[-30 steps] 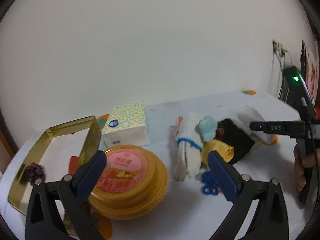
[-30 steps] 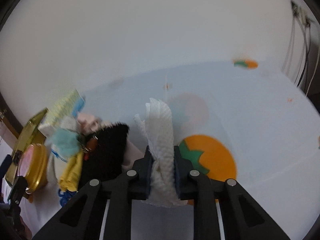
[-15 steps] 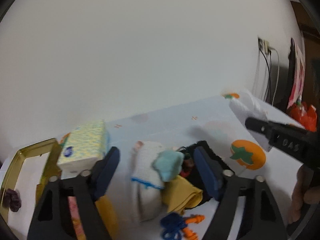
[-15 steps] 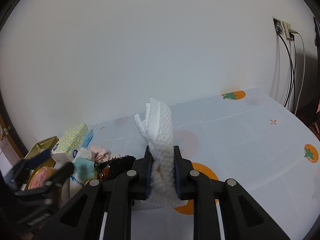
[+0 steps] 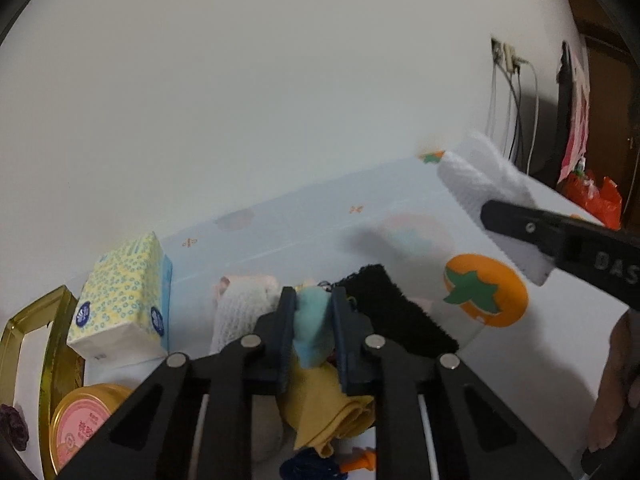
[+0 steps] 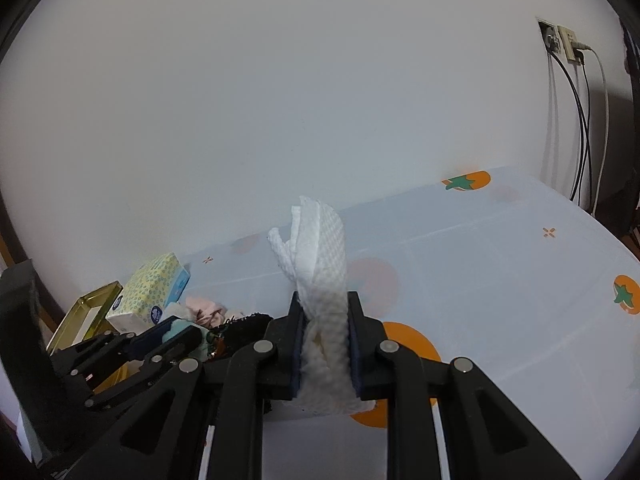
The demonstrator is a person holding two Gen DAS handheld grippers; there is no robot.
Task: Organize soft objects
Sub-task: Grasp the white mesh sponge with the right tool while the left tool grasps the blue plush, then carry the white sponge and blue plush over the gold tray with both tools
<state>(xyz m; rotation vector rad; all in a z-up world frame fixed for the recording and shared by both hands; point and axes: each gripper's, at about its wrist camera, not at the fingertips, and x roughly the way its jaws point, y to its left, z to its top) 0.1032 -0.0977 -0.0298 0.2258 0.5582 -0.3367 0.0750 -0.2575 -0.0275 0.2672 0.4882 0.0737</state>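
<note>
A light-blue soft piece (image 5: pixel 314 326) sits low in the centre of the left wrist view, pinched between the pads of the left gripper (image 5: pixel 313 322), on a pile with a yellow cloth (image 5: pixel 328 412), a black fuzzy cloth (image 5: pixel 394 320) and a white knitted piece (image 5: pixel 240 306). In the right wrist view, centre frame, the right gripper (image 6: pixel 325 340) clamps a white textured cloth (image 6: pixel 318 248) upright above the worktop (image 6: pixel 500 280). A tissue pack (image 5: pixel 124 300) lies at lower left, beside a gold tray (image 5: pixel 24 320).

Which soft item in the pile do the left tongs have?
The teal plush, pinched between the left tongs. The black cloth, yellow cloth and white sock lie loose.
</note>
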